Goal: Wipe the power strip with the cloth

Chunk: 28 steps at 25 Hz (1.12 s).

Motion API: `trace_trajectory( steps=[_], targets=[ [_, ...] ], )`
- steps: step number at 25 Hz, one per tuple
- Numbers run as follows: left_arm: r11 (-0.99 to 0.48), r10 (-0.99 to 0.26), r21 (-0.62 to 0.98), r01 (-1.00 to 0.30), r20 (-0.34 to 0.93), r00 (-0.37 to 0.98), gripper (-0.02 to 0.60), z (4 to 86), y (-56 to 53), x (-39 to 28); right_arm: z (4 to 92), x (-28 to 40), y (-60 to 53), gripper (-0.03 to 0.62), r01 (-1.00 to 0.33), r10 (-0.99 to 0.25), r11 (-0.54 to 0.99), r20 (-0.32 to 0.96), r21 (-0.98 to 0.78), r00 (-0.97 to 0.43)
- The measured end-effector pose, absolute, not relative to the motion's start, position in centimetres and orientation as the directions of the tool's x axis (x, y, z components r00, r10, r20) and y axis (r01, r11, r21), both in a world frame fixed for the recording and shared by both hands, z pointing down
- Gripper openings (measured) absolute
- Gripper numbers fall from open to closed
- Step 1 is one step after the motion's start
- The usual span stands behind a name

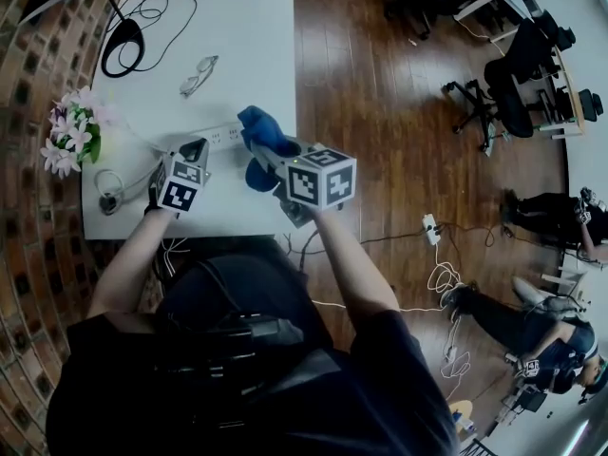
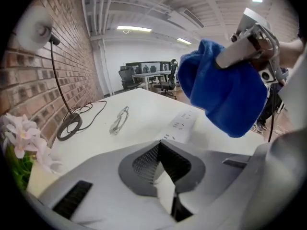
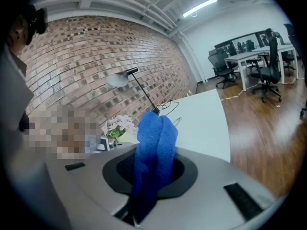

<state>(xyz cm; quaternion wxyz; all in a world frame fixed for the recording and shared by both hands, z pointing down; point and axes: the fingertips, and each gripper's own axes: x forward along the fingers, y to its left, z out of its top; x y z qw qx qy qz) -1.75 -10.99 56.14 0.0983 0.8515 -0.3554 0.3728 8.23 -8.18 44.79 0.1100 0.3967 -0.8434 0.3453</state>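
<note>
A white power strip [image 1: 220, 134] lies across the white table [image 1: 249, 36]; in the left gripper view the power strip [image 2: 185, 123] runs away from the jaw tips. My left gripper [image 1: 197, 148] hangs at the strip's left end, and its jaws [image 2: 160, 145] are shut with nothing seen between them. A blue cloth [image 1: 260, 137] bunches above the strip's right part, and my right gripper [image 1: 269, 162] is shut on it. In the right gripper view the cloth [image 3: 156, 138] stands up out of the right gripper [image 3: 149, 178]. The left gripper view shows the cloth [image 2: 225, 90] hanging clear above the table.
Glasses [image 1: 198, 74] lie beyond the strip, a lamp base with black cable [image 1: 123, 38] at the far corner, pink flowers [image 1: 72, 131] at the left edge by the brick wall. The table's right edge drops to wood floor [image 1: 380, 112]. People and office chairs [image 1: 508, 93] are at the right.
</note>
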Motion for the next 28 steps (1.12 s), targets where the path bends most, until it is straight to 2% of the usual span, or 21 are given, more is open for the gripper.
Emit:
trace_trajectory(
  steps=[4,6,8,10,14,22,28],
  targets=[
    [-0.725,-0.536,-0.112,-0.680,0.711,0.454,0.002,56.6,-11.1,-2.5,46.6,6.1,-5.0,0.061,-0.674,-0.456,0.621,0.515,-0.400,-0.725],
    [-0.722,-0.544,-0.120,-0.681,0.708,0.451,0.003,56.7,-11.2,-2.8,48.3,5.2,-3.4,0.063,-0.615,-0.374,0.745,0.603,-0.257,-0.705],
    [-0.721,-0.548,-0.126,-0.681,0.706,0.449,0.002,56.7,-11.2,-2.9,49.4,5.0,-2.8,0.062,-0.563,-0.353,0.819,0.673,-0.114,-0.650],
    [-0.721,-0.548,-0.121,-0.682,0.702,0.456,0.002,56.8,-11.2,-2.7,49.1,5.3,-3.6,0.061,-0.579,-0.396,0.812,0.666,-0.068,-0.633],
    [-0.723,-0.545,-0.112,-0.682,0.699,0.463,0.002,56.7,-11.1,-2.8,46.0,7.0,-7.8,0.062,-0.700,-0.545,0.707,0.557,-0.096,-0.627],
    [-0.705,-0.571,-0.093,-0.703,0.662,0.485,-0.002,54.3,-11.8,-2.1,40.6,11.6,-17.4,0.063,-0.814,-0.725,0.582,0.452,-0.003,-0.520],
    [-0.687,-0.572,-0.069,-0.723,0.666,0.479,-0.003,53.9,-13.0,-2.2,39.4,12.3,-24.0,0.063,-0.829,-0.756,0.560,0.419,0.017,-0.502]
  ],
)
